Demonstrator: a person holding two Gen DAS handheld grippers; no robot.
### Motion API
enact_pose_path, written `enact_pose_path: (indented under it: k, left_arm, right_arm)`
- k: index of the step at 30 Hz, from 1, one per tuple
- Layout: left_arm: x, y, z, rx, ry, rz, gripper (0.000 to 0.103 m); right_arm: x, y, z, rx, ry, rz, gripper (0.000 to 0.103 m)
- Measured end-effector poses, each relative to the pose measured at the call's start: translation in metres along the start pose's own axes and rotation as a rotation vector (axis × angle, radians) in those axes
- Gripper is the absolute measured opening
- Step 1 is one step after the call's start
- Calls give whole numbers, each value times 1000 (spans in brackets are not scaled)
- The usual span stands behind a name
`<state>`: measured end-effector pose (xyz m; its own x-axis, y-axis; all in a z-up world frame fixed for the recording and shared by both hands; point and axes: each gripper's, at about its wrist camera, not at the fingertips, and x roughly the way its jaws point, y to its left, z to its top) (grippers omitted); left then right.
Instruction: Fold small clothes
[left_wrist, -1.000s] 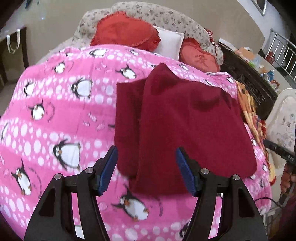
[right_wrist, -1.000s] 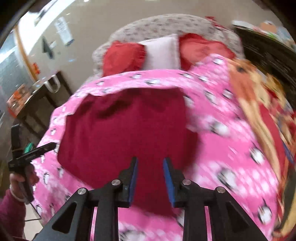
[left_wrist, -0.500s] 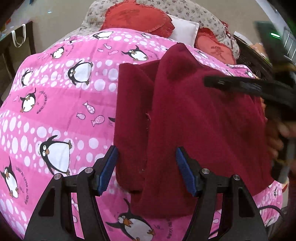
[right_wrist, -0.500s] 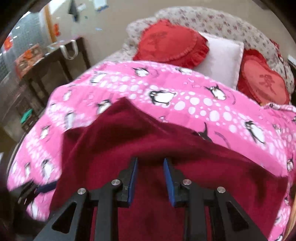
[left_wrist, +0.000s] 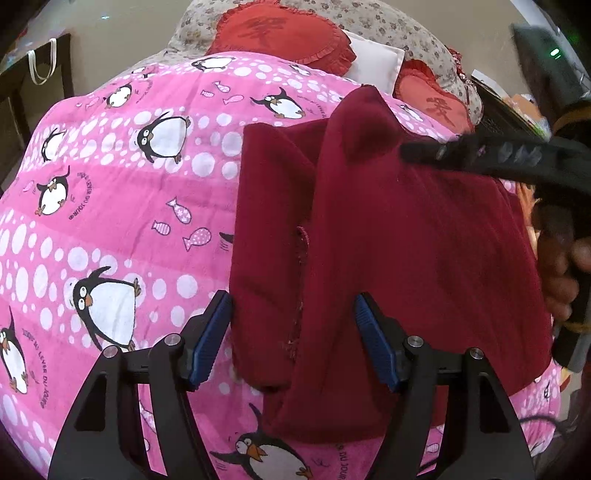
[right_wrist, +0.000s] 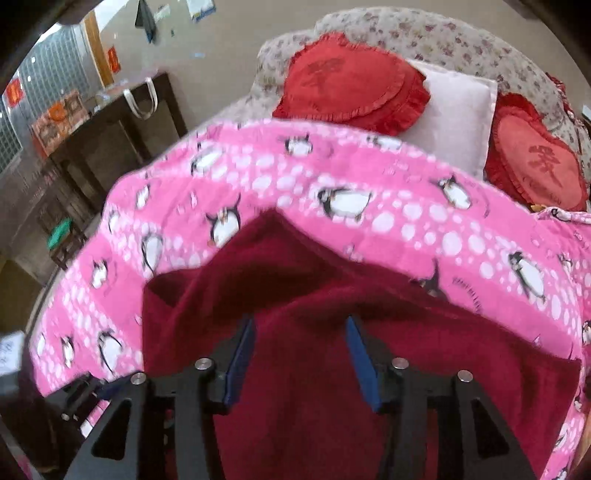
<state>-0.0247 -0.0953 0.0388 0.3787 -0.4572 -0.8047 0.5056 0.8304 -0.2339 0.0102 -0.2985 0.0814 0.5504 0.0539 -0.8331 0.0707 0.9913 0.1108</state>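
Observation:
A dark red garment (left_wrist: 388, 240) lies partly folded on a pink penguin-print blanket (left_wrist: 122, 206); one layer overlaps another along a seam. My left gripper (left_wrist: 293, 341) is open, its blue pads on either side of the garment's near edge. My right gripper (right_wrist: 299, 363) is open and hovers low over the garment (right_wrist: 332, 369), near its far fold. In the left wrist view the right gripper (left_wrist: 517, 158) reaches in from the right above the cloth.
Two red heart cushions (right_wrist: 351, 85) and a white pillow (right_wrist: 454, 110) lean on a floral headboard (right_wrist: 443, 33) at the far end. A dark side table (right_wrist: 110, 133) stands left of the bed. Cluttered furniture (left_wrist: 509, 114) sits at the right.
My right gripper has opened wider and moved over the garment toward its far left part. My left gripper has edged forward to the garment's near edge, still open.

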Motion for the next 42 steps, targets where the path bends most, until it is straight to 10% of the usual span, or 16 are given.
enact_pose_path:
  k: [9, 22, 27, 36, 42]
  left_arm:
    - [-21, 29, 0, -97, -38, -52, 70]
    - [-25, 43, 0, -135, -49, -79, 70]
    - [-21, 42, 4, -147, -37, -77, 70]
    - [-15, 45, 9, -148, -27, -88, 70]
    - [-5, 51, 19, -183, -30, -136, 78]
  right_arm:
    - [31, 20, -18, -96, 72, 48, 103]
    - [6, 22, -21, -69, -18, -1, 93]
    - [3, 25, -3, -46, -47, -9, 70]
    - [43, 58, 6, -123, 49, -107, 81]
    - [15, 23, 2, 16, 15, 20, 80]
